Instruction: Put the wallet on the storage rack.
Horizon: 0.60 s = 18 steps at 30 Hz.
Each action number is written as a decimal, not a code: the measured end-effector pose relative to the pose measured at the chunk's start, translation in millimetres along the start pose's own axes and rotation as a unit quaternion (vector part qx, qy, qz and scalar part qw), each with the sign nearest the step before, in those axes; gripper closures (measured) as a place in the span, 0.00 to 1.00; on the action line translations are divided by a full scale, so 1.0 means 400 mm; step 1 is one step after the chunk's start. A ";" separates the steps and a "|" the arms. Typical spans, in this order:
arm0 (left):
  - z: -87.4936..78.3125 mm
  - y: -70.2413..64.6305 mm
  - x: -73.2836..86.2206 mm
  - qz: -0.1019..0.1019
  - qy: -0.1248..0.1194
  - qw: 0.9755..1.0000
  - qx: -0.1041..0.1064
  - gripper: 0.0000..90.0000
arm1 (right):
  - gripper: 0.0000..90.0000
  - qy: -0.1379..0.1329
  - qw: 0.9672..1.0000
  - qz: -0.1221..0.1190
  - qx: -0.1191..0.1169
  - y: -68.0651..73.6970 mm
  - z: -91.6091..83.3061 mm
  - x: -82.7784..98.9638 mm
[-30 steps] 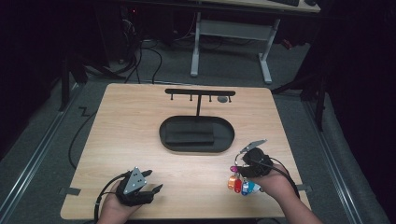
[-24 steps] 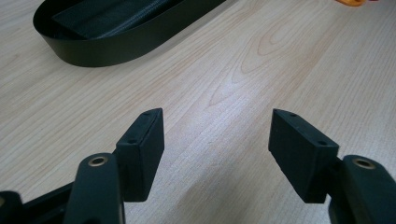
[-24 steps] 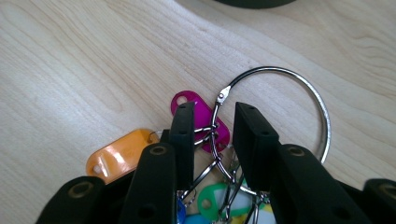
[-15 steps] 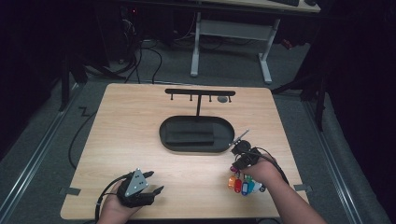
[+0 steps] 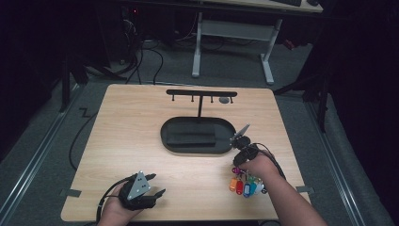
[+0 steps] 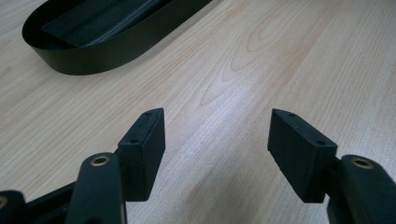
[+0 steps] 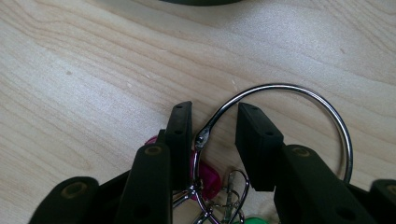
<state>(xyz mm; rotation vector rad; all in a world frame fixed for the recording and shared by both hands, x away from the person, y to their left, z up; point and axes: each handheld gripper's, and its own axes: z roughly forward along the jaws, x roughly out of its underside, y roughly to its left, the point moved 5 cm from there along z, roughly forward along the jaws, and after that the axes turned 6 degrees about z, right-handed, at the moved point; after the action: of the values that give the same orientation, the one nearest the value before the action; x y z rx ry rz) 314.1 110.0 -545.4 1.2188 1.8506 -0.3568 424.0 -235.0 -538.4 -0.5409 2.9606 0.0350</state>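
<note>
No writing, label, brand, number or sign can be read anywhere; the coloured key tags [image 5: 244, 186] lying near the black oval tray [image 5: 197, 136] are too small to show any lettering; the tray itself carries no legible mark; the wooden table [image 5: 141, 141] bears only grain.

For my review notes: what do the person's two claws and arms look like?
Both claws, left claw and right claw, are black, with blocky rectangular pads and brass-coloured pivot rivets. A grey three-cornered plate tops the left one; black cables trail from each. The forearms are bare, no sleeves showing.
</note>
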 end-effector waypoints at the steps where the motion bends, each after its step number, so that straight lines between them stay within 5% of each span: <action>1: 0.000 0.000 0.000 0.001 0.000 1.000 -0.001 0.41 | 0.76 0.004 1.000 0.003 0.001 0.001 0.000 -0.001; 18: -0.001 -0.004 -0.001 0.007 0.001 1.000 0.002 0.41 | 0.95 0.075 0.996 -0.048 -0.001 0.016 -0.001 0.000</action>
<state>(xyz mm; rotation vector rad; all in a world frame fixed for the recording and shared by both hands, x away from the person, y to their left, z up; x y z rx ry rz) 312.7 109.2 -545.3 1.2339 1.8427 -0.3511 421.7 -229.0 -537.9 -0.7144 3.0750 -0.0135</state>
